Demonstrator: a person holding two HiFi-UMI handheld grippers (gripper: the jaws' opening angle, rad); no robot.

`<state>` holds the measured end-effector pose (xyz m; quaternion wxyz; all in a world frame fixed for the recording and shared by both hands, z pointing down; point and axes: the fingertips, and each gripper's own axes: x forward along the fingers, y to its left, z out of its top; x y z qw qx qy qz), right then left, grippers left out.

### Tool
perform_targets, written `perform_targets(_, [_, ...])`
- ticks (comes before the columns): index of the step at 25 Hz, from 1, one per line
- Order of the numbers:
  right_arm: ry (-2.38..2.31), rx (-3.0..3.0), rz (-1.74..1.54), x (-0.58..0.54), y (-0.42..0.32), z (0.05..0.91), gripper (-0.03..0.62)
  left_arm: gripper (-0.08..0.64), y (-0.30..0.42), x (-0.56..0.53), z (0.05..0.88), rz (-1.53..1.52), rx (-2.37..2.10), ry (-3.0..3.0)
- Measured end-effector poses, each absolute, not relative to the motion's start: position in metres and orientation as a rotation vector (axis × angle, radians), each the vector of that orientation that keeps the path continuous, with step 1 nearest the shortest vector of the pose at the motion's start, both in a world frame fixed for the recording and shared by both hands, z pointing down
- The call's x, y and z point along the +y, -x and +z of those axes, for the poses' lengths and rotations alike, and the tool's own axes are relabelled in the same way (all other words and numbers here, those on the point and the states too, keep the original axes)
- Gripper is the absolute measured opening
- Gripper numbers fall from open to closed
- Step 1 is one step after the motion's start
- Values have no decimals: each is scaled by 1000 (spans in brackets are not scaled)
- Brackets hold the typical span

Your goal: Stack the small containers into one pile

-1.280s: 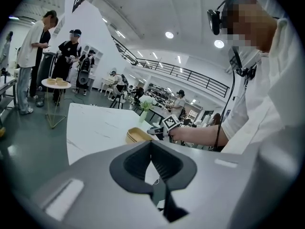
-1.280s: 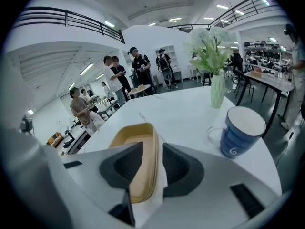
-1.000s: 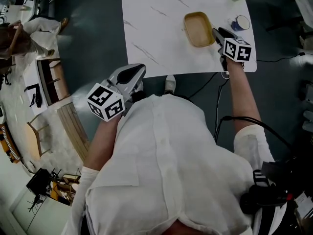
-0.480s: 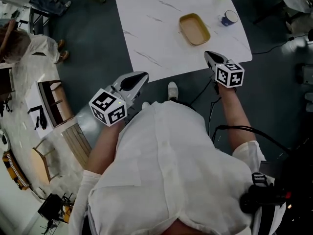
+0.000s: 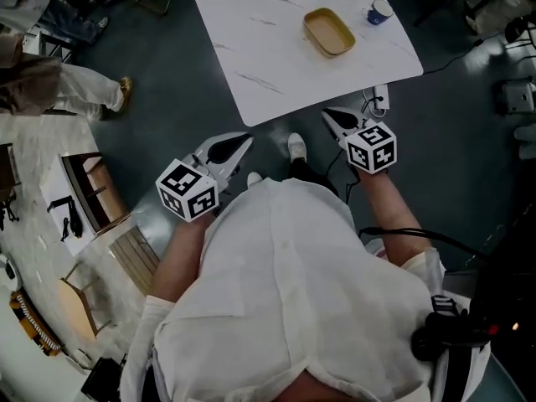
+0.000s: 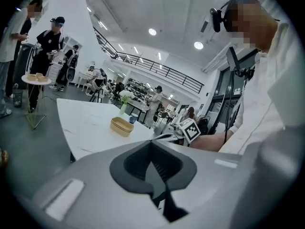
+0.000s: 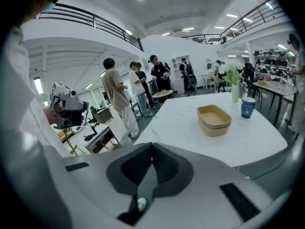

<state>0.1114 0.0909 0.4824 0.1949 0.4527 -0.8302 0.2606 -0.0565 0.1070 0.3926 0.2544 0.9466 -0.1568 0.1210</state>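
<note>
A tan oblong container pile [image 5: 328,32] sits on the white marble table [image 5: 260,53]; in the right gripper view the pile [image 7: 214,119] shows two nested rims. Both grippers hang in front of the table's near edge, over the dark floor and apart from the pile. My left gripper [image 5: 244,139] is shut with nothing between its jaws, and its tips [image 6: 151,143] point toward the table. My right gripper [image 5: 327,113] is also shut and empty; its closed jaws [image 7: 151,146] face the pile from a distance.
A blue cup [image 5: 379,12] stands right of the pile near the table's far corner, beside a vase with a plant [image 7: 234,87]. Several people [image 7: 136,92] stand beyond the table. A cable [image 5: 435,61] lies on the floor at right, and wooden furniture [image 5: 92,182] stands at left.
The right gripper has left the container at the table's right edge and drawn back off the table. The left gripper shifted slightly. The table now lies farther away in the head view.
</note>
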Motion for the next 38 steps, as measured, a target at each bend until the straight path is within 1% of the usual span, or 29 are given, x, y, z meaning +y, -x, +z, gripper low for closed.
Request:
perform_targets(4, [-1258,-2352,697,120,-76,476,6,7,75,129,397,329,-380,-2586])
perform_targets(9, [-1233,-2373,716,146,-38,486,6,7,95,146,408,296,-366,-2555])
perform_targets(16, [-1140,-2413,678,166,7,478,6,6,103,165,412,323,-331,-2565])
perform_targets(28, [-1117,-2414,599,174,27,466,6,6,116,174,412,312,-309,-2577])
perform_targets(38, [-1130,-2380,592,183,22,468,6,6,113,177,417,301,-278,-2571])
